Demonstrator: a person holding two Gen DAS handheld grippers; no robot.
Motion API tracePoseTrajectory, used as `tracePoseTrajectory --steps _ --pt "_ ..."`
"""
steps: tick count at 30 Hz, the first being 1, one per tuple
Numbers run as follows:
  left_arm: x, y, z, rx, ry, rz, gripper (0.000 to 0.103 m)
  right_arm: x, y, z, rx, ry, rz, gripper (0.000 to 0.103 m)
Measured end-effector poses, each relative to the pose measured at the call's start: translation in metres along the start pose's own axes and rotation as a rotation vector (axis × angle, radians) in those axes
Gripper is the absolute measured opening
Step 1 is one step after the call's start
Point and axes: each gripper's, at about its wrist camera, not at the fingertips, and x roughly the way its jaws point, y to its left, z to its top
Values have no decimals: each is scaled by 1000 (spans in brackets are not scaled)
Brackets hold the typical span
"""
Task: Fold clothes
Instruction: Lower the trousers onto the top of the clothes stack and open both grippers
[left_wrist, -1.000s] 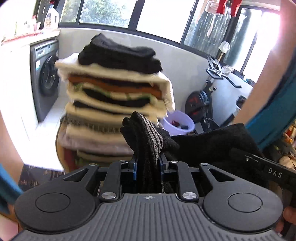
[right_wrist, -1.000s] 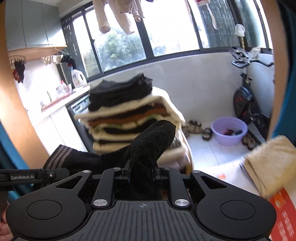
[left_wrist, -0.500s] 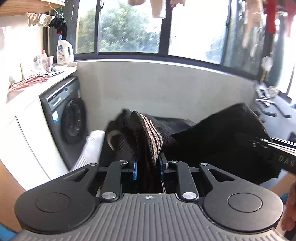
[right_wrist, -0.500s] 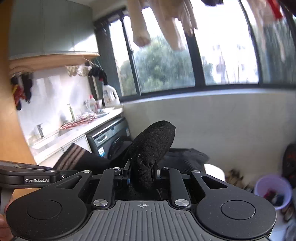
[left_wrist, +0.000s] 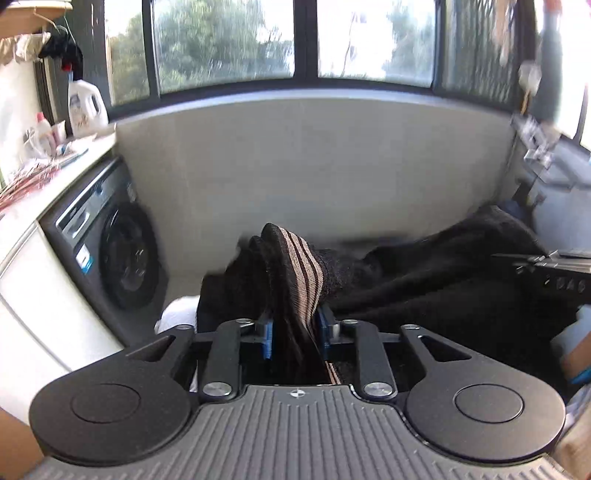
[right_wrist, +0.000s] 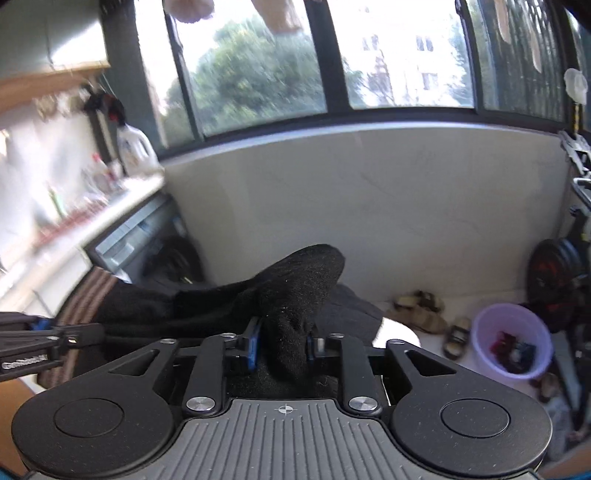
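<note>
A black knit garment (left_wrist: 436, 284) stretches sideways between the two views, hanging slack and rumpled in the middle. Its ribbed cuff (left_wrist: 295, 266), dark brown with three pale tan stripes, stands bunched and upright at one end in the left view, folded over on itself in several layers. The other end (right_wrist: 295, 295) is plain fuzzy black, rising as a rounded hump in the right view, with the striped cuff visible far off at the left edge (right_wrist: 88, 291).
</note>
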Motion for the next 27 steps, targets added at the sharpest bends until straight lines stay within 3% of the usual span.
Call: tracePoseTrajectory --steps 1,3,4,5,6,10,13,17,19,23,27 --pt "7 1 -6 10 -1 -1 38 12 1 -7 -18 25 -36 36" --pt "12 5 -15 11 -19 -14 58 36 2 -19 -54 70 -109 59" --pt "12 8 -16 3 -22 -30 76 34 2 -21 -49 52 -137 68" --pt "12 13 -17 -11 -18 -56 88 32 1 -23 -45 34 -165 85" --pt "10 19 -17 -25 -21 -82 88 29 1 -25 -40 16 -193 90" --pt "-19 45 -16 -99 -122 -67 88 3 0 -21 49 -75 -213 90" --pt "-37 45 -19 -85 -176 -96 100 -12 6 -24 46 -98 -171 100" --pt "-8 17 -28 53 -91 -63 102 1 14 -47 -12 -13 -209 101" --pt "6 21 -36 19 -67 -81 103 11 14 -62 -8 22 -236 101" --pt "10 36 -39 -92 -33 -115 103 18 15 -70 77 9 -219 101" --pt "-15 38 -39 -100 -42 -77 102 -5 16 -65 111 -38 -180 102"
